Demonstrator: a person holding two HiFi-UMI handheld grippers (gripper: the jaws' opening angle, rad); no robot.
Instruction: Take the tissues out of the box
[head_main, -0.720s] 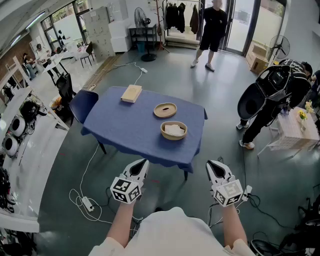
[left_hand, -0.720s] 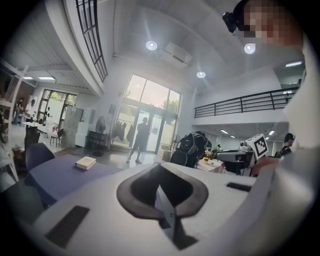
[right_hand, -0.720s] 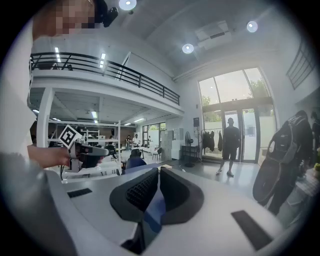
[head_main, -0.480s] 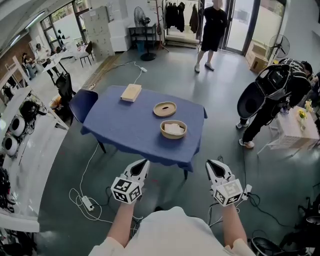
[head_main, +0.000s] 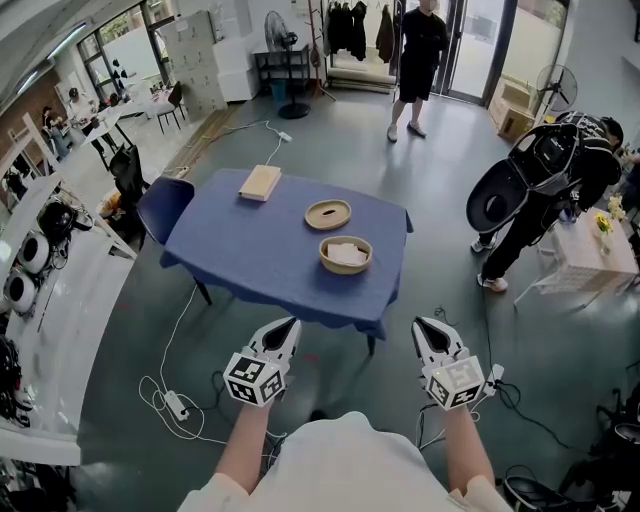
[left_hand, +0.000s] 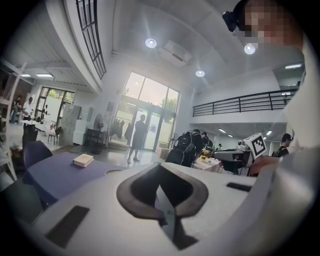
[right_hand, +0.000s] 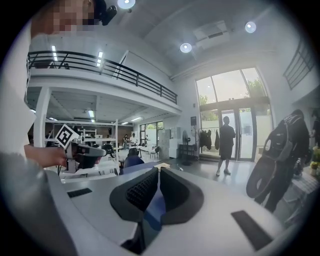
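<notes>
A blue-clothed table stands well ahead of me. On it lie a flat tan tissue box at the far left, a round shallow wooden dish, and a wooden bowl with white tissue in it. My left gripper and right gripper are held low in front of my body, short of the table, both shut with nothing between the jaws. The left gripper view shows the box far beyond the shut left gripper. In the right gripper view the right gripper shows only a thin slit.
A blue chair stands at the table's left end. Cables and a power strip lie on the floor to my left. A person stands at the back; another with a black backpack bends at the right, by a small white table.
Both grippers hold their places. The table has slid slightly up in the view, and the standing person at the back has shifted a little left.
</notes>
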